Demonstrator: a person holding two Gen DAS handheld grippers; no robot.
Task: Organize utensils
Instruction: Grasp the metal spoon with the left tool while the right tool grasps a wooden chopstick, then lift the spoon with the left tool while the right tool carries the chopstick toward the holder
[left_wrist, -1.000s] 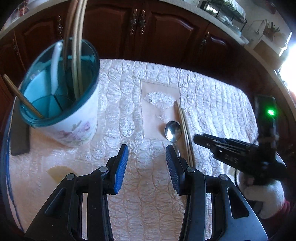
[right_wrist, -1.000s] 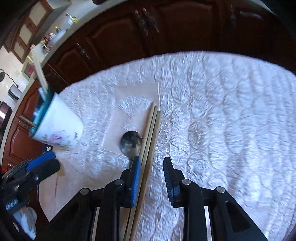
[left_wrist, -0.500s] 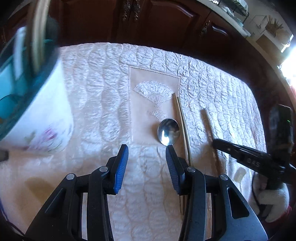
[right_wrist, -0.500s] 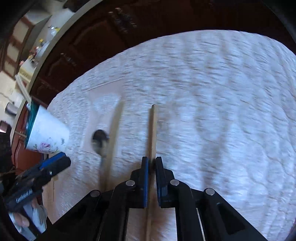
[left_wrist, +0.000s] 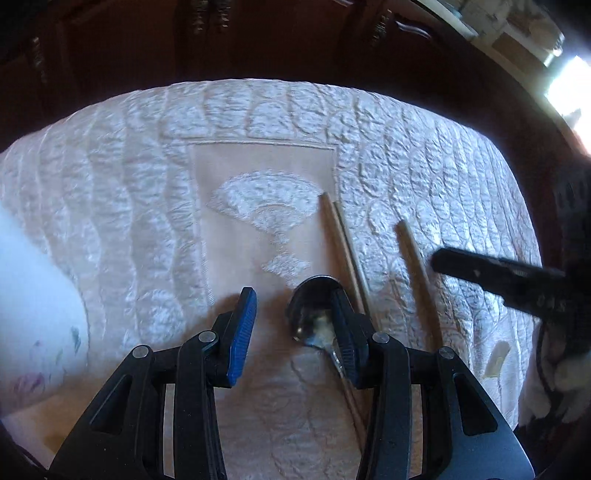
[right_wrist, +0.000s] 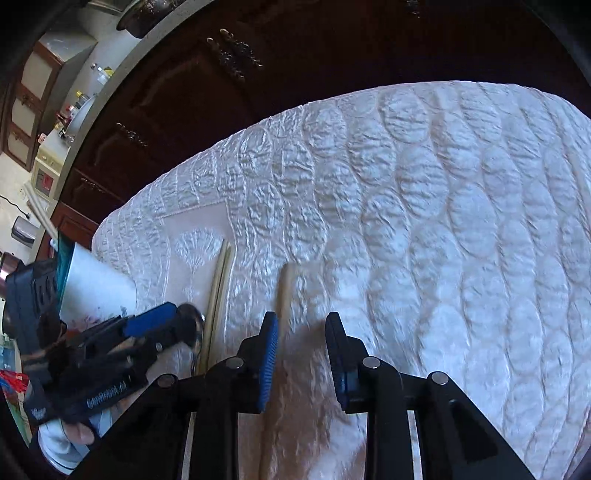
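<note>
Low in the left view, the left claw has just narrowed, still empty, straddling the spoon to grab it beside two chopsticks. Low in the right view, the right claw has just parted, a chopstick loose at its left pad, probably released.

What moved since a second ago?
The right tongs pinched one chopstick, slid it right, away from the other two chopsticks, then just opened; it lies loose by their left finger. The left tongs came down around the spoon, closing a little, not gripping. Spoon and other chopsticks stayed put.
</note>
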